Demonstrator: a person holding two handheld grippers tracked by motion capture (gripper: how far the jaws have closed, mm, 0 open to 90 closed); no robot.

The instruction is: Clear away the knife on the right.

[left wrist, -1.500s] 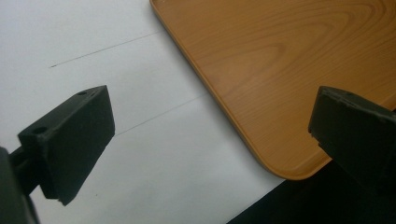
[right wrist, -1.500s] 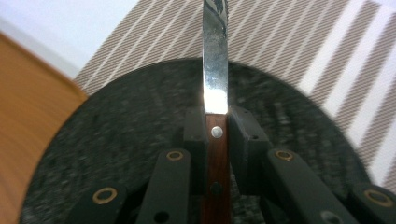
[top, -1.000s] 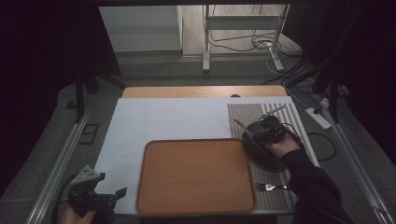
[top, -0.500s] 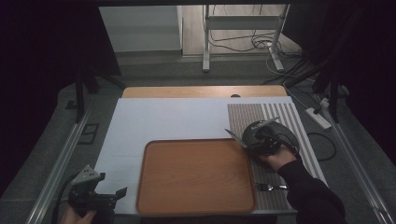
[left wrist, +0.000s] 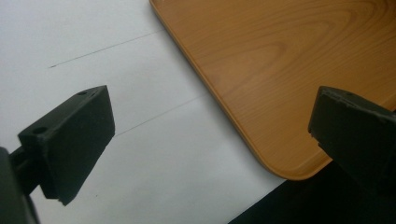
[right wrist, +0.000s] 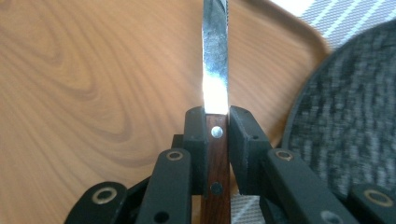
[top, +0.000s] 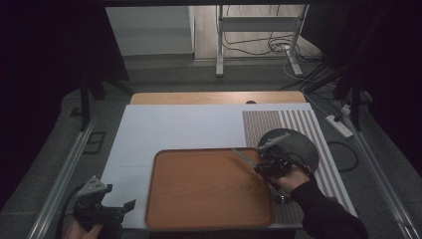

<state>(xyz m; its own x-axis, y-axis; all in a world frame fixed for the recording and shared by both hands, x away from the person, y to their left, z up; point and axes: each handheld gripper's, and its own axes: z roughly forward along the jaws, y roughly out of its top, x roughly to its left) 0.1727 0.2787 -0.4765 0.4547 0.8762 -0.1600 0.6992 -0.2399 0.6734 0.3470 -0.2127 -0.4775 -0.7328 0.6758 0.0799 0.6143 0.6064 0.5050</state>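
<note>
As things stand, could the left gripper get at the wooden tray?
Probably yes: the left gripper is open and holds nothing, the tray corner lies just ahead between its jaws, and only bare white tabletop lies between.

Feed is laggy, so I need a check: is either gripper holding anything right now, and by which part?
The right gripper is shut on a knife, clamping its wooden handle just below the blade, which points out over the wooden tray. The left gripper is open and empty.

A power strip (top: 338,125) lies on the floor (top: 164,74).

Dim room, grey floor (top: 164,69), metal stand (top: 259,37), perhaps cables (top: 268,45) behind.
</note>
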